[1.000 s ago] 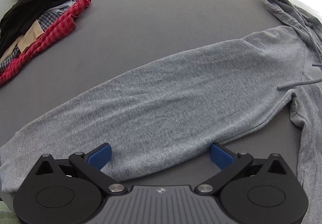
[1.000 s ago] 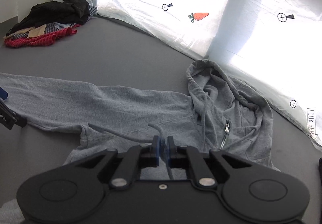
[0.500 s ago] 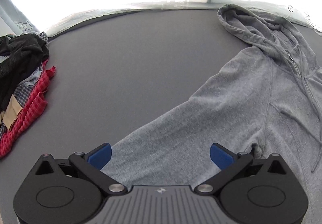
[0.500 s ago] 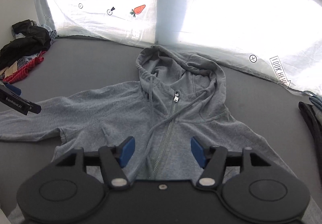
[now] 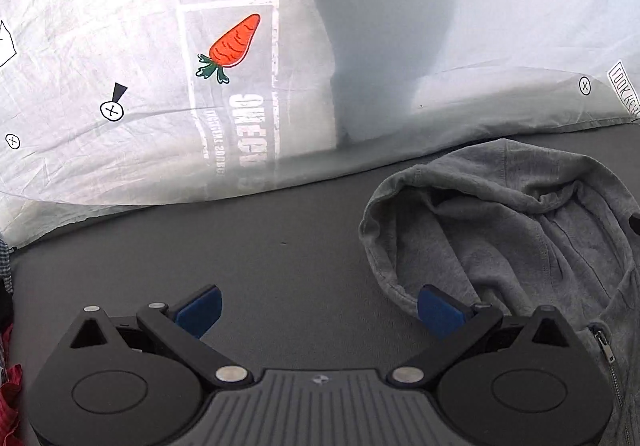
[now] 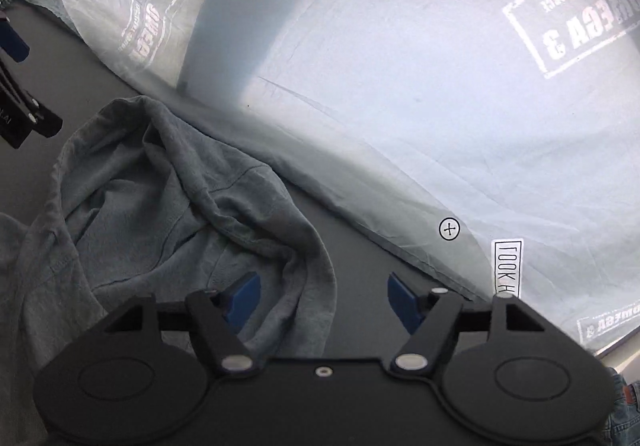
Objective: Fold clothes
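Dark grey mat (image 5: 280, 258) backed by a backlit white sheet (image 5: 120, 45) with a carrot print (image 5: 232, 43), grey hoodie (image 5: 500, 246) lying on the mat with its hood at the far edge against the sheet, zipper (image 5: 604, 346) showing at near right. Left gripper (image 5: 318, 312) spread wide and empty, straddling the hood's left rim, right pad just over the hem (probably lining up a pinch). Right gripper (image 6: 322, 300) closing with jaws not yet met, hood's right edge between them but unpinched, likely so both sides can fold down together.
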Available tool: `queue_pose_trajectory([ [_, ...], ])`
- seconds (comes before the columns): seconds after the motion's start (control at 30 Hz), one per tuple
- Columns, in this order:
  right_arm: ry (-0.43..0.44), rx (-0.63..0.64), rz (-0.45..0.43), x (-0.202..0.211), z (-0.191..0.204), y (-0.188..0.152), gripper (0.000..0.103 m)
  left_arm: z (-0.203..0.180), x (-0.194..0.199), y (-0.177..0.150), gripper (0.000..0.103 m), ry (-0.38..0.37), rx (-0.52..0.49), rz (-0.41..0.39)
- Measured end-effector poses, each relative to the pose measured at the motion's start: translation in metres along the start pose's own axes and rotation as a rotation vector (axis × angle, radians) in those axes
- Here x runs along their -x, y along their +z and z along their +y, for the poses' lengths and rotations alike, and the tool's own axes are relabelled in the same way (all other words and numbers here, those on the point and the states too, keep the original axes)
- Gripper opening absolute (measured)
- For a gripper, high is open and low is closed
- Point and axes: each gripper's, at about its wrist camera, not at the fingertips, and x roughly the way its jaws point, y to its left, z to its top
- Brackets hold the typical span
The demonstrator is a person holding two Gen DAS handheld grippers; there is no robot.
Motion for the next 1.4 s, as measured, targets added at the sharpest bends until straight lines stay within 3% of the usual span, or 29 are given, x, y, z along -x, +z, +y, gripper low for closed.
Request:
queue_pose_trajectory([
  [0.03, 0.025, 0.024, -0.004, -0.008, 0.003, 0.001, 0.011, -0.001, -0.008, 0.005, 0.103, 0.006, 0.003, 0.008],
  [0.07, 0.063, 0.018, -0.006, -0.014, 0.004, 0.003, 0.007, -0.002, -0.015, 0.008, 0.103, 0.011, 0.010, 0.013],
  [0.13, 0.112, 0.002, -0.004, -0.025, 0.005, 0.005, 0.009, -0.003, -0.025, 0.012, 0.103, 0.016, 0.019, 0.019],
  [0.2, 0.076, 0.012, 0.027, -0.041, 0.009, 0.005, 0.010, -0.004, -0.033, 0.012, 0.103, 0.019, 0.017, 0.025],
  [0.3, 0.060, -0.007, 0.060, -0.061, 0.004, 0.004, 0.018, -0.007, -0.044, 0.007, 0.103, 0.039, -0.006, 0.024],
  [0.33, 0.092, -0.037, 0.068, -0.066, 0.000, 0.005, 0.027, -0.007, -0.047, 0.004, 0.103, 0.045, -0.011, 0.024],
  [0.4, 0.123, -0.053, 0.065, -0.070, -0.003, 0.006, 0.029, -0.006, -0.051, 0.002, 0.103, 0.050, -0.002, 0.025],
  [0.47, 0.143, -0.029, 0.054, -0.071, -0.002, 0.009, 0.026, -0.002, -0.053, 0.003, 0.103, 0.046, 0.037, 0.031],
  [0.53, 0.136, -0.012, 0.033, -0.065, -0.003, 0.012, 0.007, -0.002, -0.055, 0.007, 0.103, 0.066, 0.057, 0.043],
  [0.6, 0.118, -0.024, 0.002, -0.053, -0.007, 0.014, 0.007, -0.002, -0.052, 0.013, 0.103, 0.121, 0.063, 0.021],
  [0.7, 0.105, -0.141, -0.059, -0.019, -0.031, 0.018, 0.006, 0.003, -0.034, 0.020, 0.103, 0.155, 0.067, -0.027],
  [0.8, 0.147, -0.271, -0.104, 0.017, -0.059, 0.016, 0.006, 0.003, -0.007, 0.024, 0.103, 0.171, 0.050, -0.090],
  [0.9, 0.297, -0.535, -0.114, 0.035, -0.097, 0.002, 0.006, -0.002, 0.027, 0.023, 0.103, 0.196, 0.020, -0.173],
  [0.97, 0.267, -0.638, -0.096, 0.040, -0.110, -0.011, 0.006, -0.006, 0.054, 0.020, 0.103, 0.210, 0.003, -0.243],
  [1.03, 0.204, -0.648, -0.104, 0.054, -0.114, -0.020, 0.005, -0.012, 0.079, 0.016, 0.103, 0.210, -0.016, -0.302],
  [1.13, 0.175, -0.716, -0.176, 0.094, -0.121, -0.035, 0.005, -0.025, 0.123, 0.004, 0.103, 0.221, -0.062, -0.406],
  [1.23, 0.084, -0.665, -0.208, 0.136, -0.116, -0.047, 0.005, -0.036, 0.159, -0.014, 0.103, 0.208, -0.108, -0.474],
  [1.3, 0.036, -0.618, -0.219, 0.168, -0.111, -0.060, 0.005, -0.038, 0.178, -0.029, 0.103, 0.184, -0.124, -0.482],
  [1.4, 0.029, -0.608, -0.215, 0.207, -0.102, -0.085, 0.005, -0.039, 0.199, -0.055, 0.103, 0.148, -0.132, -0.464],
])
